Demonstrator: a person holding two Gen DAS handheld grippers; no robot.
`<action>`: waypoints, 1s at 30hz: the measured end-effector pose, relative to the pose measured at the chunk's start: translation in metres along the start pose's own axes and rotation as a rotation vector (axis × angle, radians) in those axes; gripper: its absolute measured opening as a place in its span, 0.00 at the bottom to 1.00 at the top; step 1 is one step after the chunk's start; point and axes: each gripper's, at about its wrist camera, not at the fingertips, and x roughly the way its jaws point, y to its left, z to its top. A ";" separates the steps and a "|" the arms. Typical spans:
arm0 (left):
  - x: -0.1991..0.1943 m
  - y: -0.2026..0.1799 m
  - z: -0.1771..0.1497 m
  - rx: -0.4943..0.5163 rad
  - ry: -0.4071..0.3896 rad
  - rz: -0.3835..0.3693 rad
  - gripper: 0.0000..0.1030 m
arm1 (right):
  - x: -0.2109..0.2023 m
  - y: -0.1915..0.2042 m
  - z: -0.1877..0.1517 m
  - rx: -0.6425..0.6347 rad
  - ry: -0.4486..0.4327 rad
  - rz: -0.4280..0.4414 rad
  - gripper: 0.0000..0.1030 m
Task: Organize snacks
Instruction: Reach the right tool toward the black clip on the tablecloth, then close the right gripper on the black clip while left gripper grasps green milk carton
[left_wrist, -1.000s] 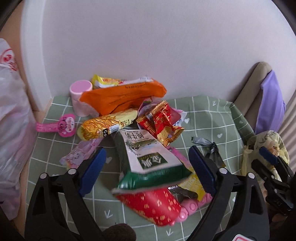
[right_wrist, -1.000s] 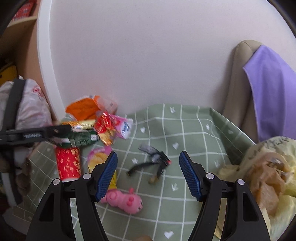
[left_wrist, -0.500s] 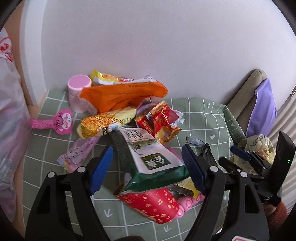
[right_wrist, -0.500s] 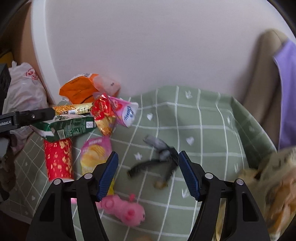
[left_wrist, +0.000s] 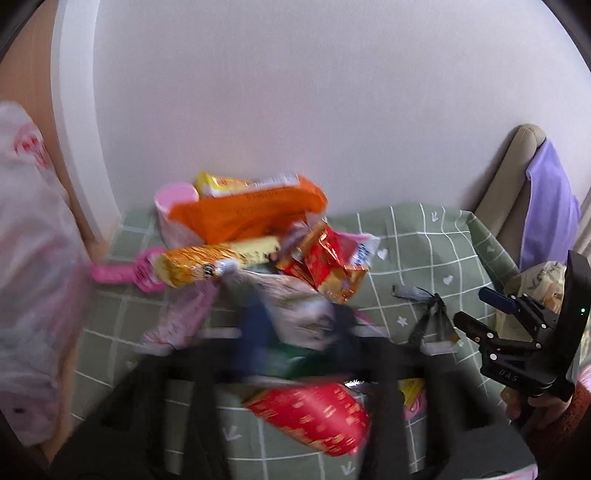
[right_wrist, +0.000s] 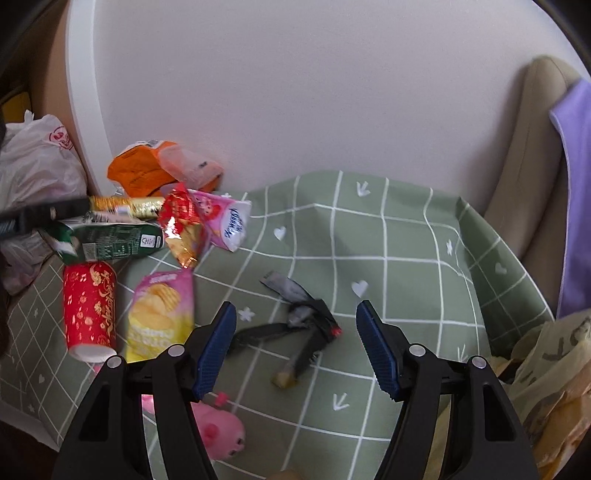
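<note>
Snack pile sat at the desk's back-left, by the wall: orange bag on top, gold packet and green-and-white bag below it, red crinkled packet against a pink pouch. Red can lay on its side beside the pink chip bag. I saw my right gripper with jaws wide open, over a dark wrapper scrap (nothing held). My left gripper was motion-smeared around the green-and-white bag; I couldn't tell its jaws' state. Green checked cloth covered the desk.
</note>
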 end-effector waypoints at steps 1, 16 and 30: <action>-0.005 0.002 0.002 0.005 -0.014 0.004 0.16 | 0.003 -0.003 -0.001 0.011 0.007 0.004 0.59; -0.037 0.025 -0.012 -0.048 -0.020 -0.115 0.49 | 0.063 -0.010 0.005 -0.009 0.131 0.038 0.35; -0.037 -0.026 -0.042 0.066 -0.156 0.040 0.83 | -0.038 -0.024 0.023 0.072 0.032 -0.021 0.24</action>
